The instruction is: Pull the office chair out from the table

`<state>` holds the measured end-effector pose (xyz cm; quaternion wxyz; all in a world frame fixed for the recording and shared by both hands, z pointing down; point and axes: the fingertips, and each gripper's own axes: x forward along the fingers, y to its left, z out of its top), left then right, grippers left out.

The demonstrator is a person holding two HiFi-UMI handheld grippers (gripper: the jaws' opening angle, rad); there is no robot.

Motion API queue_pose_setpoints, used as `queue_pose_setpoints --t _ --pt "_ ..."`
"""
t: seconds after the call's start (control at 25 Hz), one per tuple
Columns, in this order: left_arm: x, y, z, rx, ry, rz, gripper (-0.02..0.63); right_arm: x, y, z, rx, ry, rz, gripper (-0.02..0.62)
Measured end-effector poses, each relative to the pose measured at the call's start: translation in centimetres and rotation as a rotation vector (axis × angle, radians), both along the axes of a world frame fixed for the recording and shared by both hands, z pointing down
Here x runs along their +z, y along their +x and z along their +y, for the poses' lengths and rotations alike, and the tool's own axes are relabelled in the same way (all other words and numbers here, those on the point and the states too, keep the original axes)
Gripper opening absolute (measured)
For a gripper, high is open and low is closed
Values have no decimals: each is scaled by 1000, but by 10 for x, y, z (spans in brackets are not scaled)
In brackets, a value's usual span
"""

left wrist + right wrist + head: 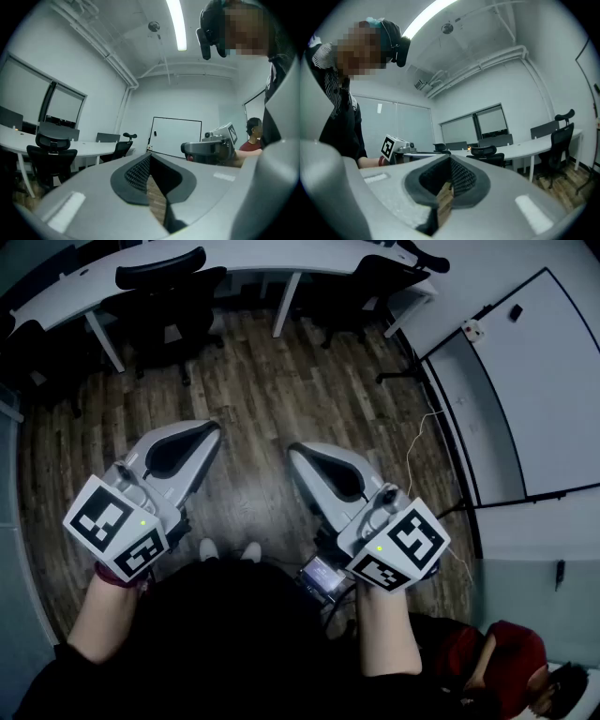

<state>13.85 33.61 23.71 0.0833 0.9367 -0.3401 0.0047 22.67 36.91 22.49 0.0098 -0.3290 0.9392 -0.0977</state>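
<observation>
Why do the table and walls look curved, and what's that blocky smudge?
Head view: wide lens bows the table, corners darken. Left gripper view: ceiling light glares; the mosaic was added to hide a face. Right gripper view: likewise.

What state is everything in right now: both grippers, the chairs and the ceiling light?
left gripper, shut, empty.
right gripper, shut, empty.
office chair, pushed in at the table, untouched.
second chair, also pushed in at the table.
ceiling light, on.
</observation>
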Motion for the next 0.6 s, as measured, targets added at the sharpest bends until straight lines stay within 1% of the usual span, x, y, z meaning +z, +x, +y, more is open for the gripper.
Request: queue_pose_setpoints --t 0.24,0.6 --pt "5 8 4 37 -9 -19 5 2 8 -2 15 2 -7 1" --pt "8 16 -6 19 -13 -33 5 10 19 -4 13 -17 -6 2"
